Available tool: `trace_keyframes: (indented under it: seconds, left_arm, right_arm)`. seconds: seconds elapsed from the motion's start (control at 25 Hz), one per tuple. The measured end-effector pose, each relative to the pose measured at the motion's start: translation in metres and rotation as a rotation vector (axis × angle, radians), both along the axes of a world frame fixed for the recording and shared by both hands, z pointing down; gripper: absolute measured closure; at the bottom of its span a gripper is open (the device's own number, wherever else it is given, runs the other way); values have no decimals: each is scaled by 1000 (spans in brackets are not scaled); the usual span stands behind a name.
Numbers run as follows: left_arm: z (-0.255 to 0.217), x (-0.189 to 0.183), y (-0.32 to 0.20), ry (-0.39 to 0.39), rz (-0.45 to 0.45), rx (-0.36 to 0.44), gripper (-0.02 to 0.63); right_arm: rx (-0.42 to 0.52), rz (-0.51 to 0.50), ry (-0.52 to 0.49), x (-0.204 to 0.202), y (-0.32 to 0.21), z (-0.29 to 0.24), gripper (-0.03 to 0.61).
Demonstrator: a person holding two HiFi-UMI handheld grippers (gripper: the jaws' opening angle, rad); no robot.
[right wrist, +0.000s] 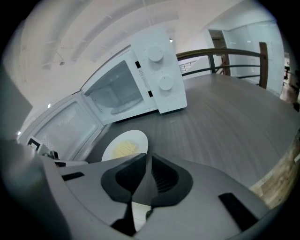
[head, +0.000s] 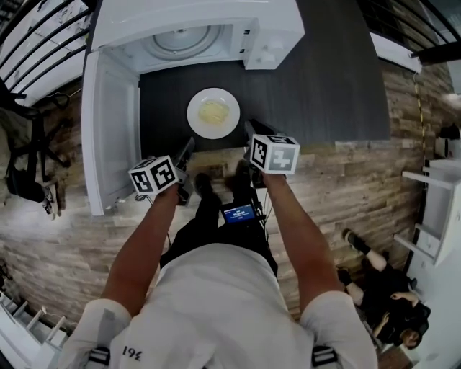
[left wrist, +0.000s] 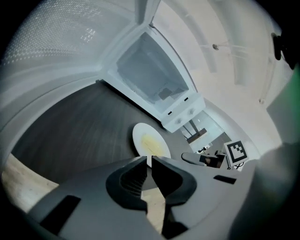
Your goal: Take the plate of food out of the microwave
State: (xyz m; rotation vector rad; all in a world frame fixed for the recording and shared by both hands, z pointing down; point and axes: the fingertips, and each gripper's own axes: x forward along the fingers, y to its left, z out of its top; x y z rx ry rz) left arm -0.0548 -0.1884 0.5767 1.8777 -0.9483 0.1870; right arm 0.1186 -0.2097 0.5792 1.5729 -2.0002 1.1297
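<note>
- Left tool point(left wrist: 150, 160) and right tool point(right wrist: 147, 157), jaws all but closed, hold nothing.
- A careless forward nudge could shove the plate point(head: 213, 112) just ahead across the bench point(head: 324, 86).

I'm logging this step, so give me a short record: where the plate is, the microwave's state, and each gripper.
plate: on the dark counter, outside the microwave, yellow food on it
microwave door: open
left gripper: jaws nearly together, nothing between
right gripper: jaws nearly together, nothing between
</note>
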Motion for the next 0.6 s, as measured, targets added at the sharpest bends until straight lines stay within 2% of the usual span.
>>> trace_keyframes:
  seconds: [0.24,0.6]
  left_arm:
    - [-16,10,15,-46,117,78,578]
    - [-42,3,32,-58,180,169,580]
  right_arm:
    - [76,17,84,5,19,-23,537]
    - [155,-4,173,6,43,-56,537]
